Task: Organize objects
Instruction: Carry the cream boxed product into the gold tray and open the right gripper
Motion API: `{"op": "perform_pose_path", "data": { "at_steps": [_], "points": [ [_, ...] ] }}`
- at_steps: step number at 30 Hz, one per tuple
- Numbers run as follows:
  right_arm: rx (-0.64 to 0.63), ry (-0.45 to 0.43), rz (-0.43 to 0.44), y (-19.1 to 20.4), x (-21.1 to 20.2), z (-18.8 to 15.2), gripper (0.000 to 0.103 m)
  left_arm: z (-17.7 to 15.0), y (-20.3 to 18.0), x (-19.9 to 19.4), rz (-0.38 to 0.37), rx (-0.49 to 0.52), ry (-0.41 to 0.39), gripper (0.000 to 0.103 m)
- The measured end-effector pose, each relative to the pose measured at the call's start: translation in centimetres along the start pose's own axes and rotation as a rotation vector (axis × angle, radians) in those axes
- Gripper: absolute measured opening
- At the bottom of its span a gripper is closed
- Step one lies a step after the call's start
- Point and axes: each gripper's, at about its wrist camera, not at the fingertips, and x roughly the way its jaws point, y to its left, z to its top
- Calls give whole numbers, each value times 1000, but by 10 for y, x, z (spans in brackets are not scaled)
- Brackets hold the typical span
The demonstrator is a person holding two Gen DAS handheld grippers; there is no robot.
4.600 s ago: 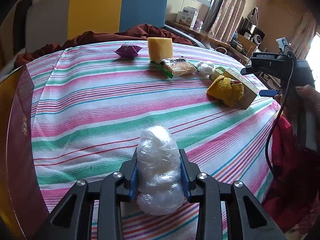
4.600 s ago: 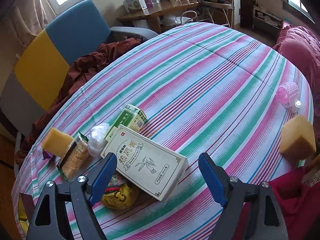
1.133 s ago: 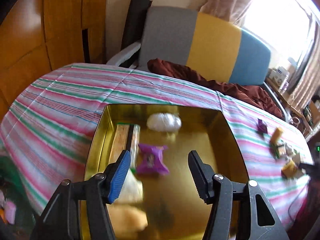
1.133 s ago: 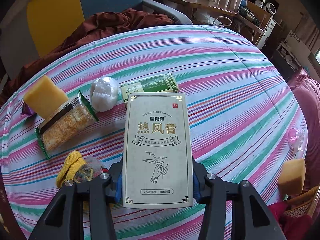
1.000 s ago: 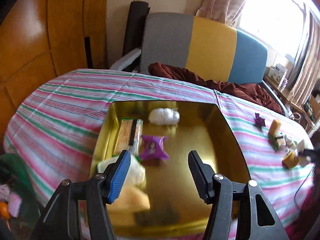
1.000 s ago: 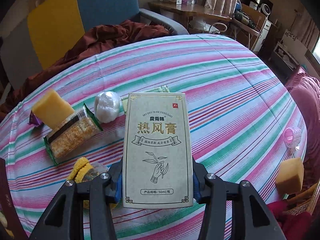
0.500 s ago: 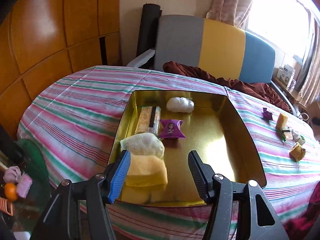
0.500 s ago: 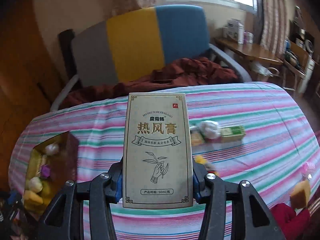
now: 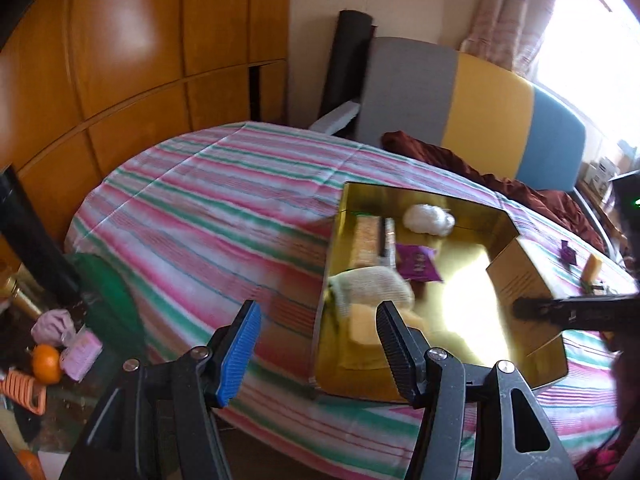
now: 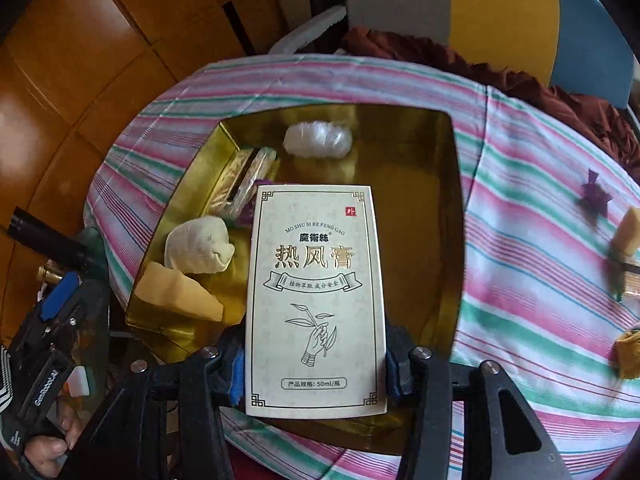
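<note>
My right gripper (image 10: 314,364) is shut on a cream box with Chinese print (image 10: 316,296) and holds it above the gold tin tray (image 10: 448,240). In the left wrist view the box (image 9: 516,272) hangs over the tray's right part (image 9: 324,280). The tray holds a white plastic bundle (image 10: 318,140), a cracker packet (image 10: 244,180), a purple packet (image 9: 418,262), a pale cloth ball (image 10: 200,250) and a yellow sponge (image 10: 178,292). My left gripper (image 9: 316,344) is open and empty, off the tray's near left corner.
A striped cloth (image 9: 208,216) covers the round table. A purple packet (image 10: 596,196), a yellow sponge (image 10: 630,230) and a yellow cloth (image 10: 628,350) lie on it to the right. A grey, yellow and blue chair (image 9: 472,100) stands behind. Clutter lies on the floor at left (image 9: 52,352).
My right gripper has carried the box from over the table to above the gold tray. My left gripper has drawn back and to the left, off the tray, still open.
</note>
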Motion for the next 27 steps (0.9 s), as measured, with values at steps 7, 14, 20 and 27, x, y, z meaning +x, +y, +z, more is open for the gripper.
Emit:
{"op": "perform_pose_path", "data": {
  "at_steps": [7, 14, 20, 27],
  "points": [
    [43, 98, -19, 20, 47, 6, 51, -4, 14, 8, -4, -29, 20, 60],
    [75, 134, -20, 38, 64, 11, 52, -5, 20, 13, -12, -55, 29, 60],
    [203, 142, 153, 36, 68, 9, 66, -4, 23, 12, -14, -69, 16, 62],
    [186, 59, 223, 29, 40, 0, 75, -3, 19, 8, -8, -54, -3, 62]
  ]
}}
